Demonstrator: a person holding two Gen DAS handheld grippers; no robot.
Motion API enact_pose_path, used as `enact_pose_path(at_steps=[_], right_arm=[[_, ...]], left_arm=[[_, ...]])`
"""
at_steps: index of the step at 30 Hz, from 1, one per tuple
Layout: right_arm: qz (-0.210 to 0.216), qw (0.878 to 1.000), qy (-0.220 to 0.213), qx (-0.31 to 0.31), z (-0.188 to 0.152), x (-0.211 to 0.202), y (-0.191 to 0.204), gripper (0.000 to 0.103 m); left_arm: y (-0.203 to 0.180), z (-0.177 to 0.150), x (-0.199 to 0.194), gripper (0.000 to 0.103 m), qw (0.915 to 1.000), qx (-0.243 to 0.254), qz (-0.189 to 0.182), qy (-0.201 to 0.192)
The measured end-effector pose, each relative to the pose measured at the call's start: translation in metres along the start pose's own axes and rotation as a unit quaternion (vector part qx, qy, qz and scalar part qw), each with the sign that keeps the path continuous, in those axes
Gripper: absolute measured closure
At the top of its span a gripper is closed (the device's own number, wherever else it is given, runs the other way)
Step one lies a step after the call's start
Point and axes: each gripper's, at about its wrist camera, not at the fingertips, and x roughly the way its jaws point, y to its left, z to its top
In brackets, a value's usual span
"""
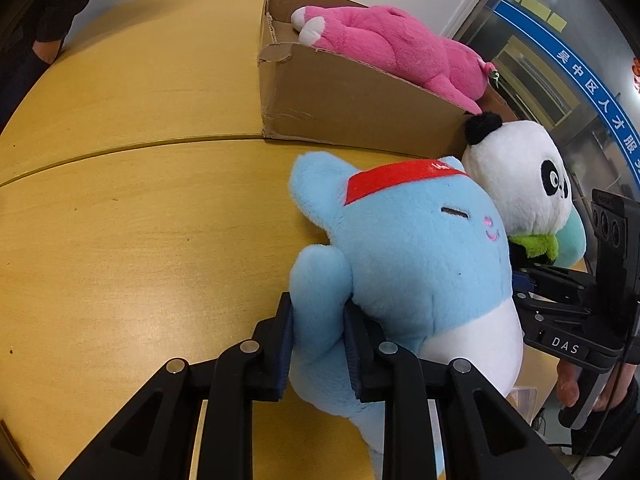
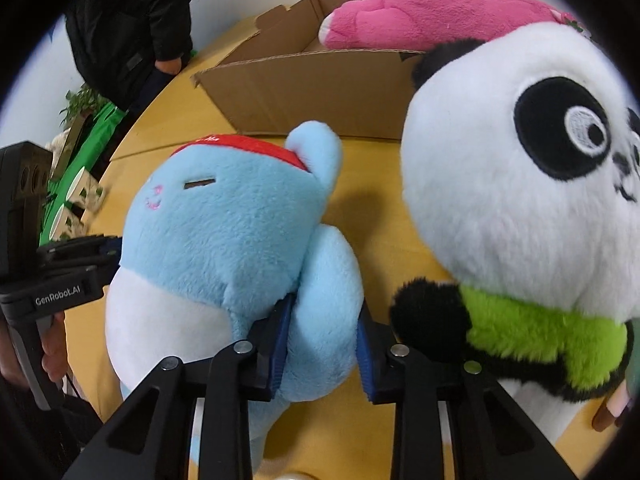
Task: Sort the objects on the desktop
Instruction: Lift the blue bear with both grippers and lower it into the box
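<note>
A light blue plush toy [image 1: 404, 256] with a red headband is held over the yellow table [image 1: 140, 220]. My left gripper [image 1: 318, 340] is shut on one of its arms. My right gripper [image 2: 322, 344] is shut on its other arm [image 2: 328, 312]; the toy also shows in the right wrist view [image 2: 224, 232]. A panda plush [image 1: 520, 184] with a green scarf stands just to its right, close in the right wrist view [image 2: 520, 200]. A cardboard box [image 1: 352, 100] behind them holds a pink plush [image 1: 396, 48], also in the right wrist view [image 2: 432, 12].
A person in black [image 2: 132, 20] stands at the table's far edge. Green items and paper cups [image 2: 76, 192] lie at the left in the right wrist view. A glass door with a blue band [image 1: 580, 80] is at the right.
</note>
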Motion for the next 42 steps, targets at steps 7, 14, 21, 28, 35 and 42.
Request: enact_pose_path(at_steps=[7, 14, 21, 28, 35, 42], right_arm=[[-0.019, 0.997, -0.052, -0.047, 0.016, -0.048, 0.011, 0.080], [-0.055, 0.988, -0.119, -0.082, 0.104, -0.104, 0.002, 0.080], [-0.059, 0.993, -0.095, -0.045, 0.214, -0.073, -0.045, 0.080], [-0.033, 0.999, 0.023, -0.018, 0.254, 0.045, -0.081, 0.080], [-0.038, 0.997, 0.053, -0.048, 0.260, 0.078, -0.059, 0.080], [-0.078, 0.994, 0.059, -0.042, 0.252, 0.074, -0.059, 0.056]], left_arm=[[-0.023, 0.030, -0.042, 0.081, 0.9990, 0.018, 0.010, -0.041], [-0.053, 0.131, -0.088, 0.081, 0.9924, 0.064, 0.028, -0.101], [-0.063, 0.250, -0.038, 0.081, 0.9906, 0.075, 0.079, -0.082], [-0.020, 0.279, 0.064, 0.081, 0.9911, 0.043, 0.126, -0.004], [0.004, 0.275, 0.073, 0.080, 0.9860, 0.031, 0.163, -0.010], [-0.012, 0.264, 0.072, 0.075, 0.9825, 0.046, 0.180, -0.009]])
